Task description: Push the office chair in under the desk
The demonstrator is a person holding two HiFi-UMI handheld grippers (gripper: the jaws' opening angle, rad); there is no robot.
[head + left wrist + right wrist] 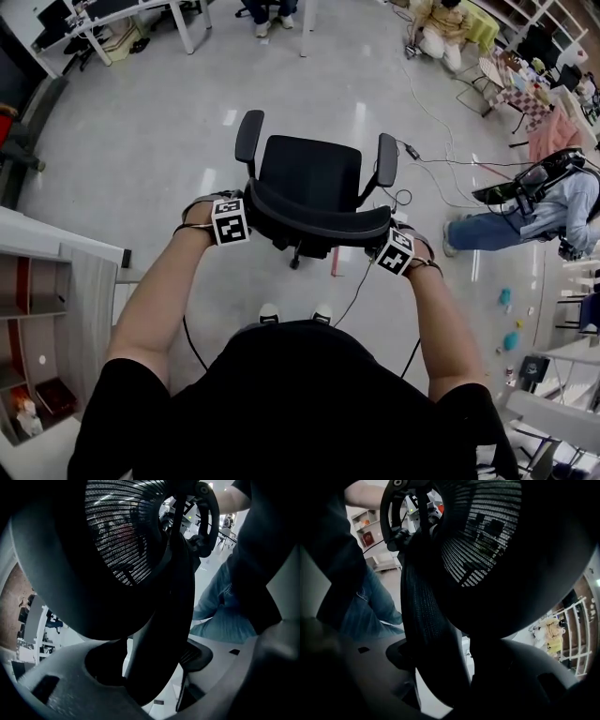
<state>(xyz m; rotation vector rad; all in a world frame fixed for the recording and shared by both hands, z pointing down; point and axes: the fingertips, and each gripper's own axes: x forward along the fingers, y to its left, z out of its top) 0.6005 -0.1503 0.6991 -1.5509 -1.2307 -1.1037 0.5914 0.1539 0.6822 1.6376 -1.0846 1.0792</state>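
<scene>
A black office chair [309, 173] with a mesh back stands on the grey floor right in front of me, its seat facing away. I hold the top rim of its backrest [319, 217] from behind with both grippers. My left gripper [240, 219] is shut on the rim's left end, my right gripper [384, 247] on its right end. In the left gripper view the dark backrest frame [159, 620] runs between the grey fingers [70, 677] of the left gripper [154, 667]. The right gripper [440, 667] clamps the mesh backrest [426, 611] the same way. White desks [122, 14] stand far off at the top left.
A white shelf unit [56, 281] is close on my left. Cables [441, 159] trail over the floor right of the chair. One person [534, 211] crouches at the right, another [441, 28] at the top. Small items [506, 319] lie on the floor at the right.
</scene>
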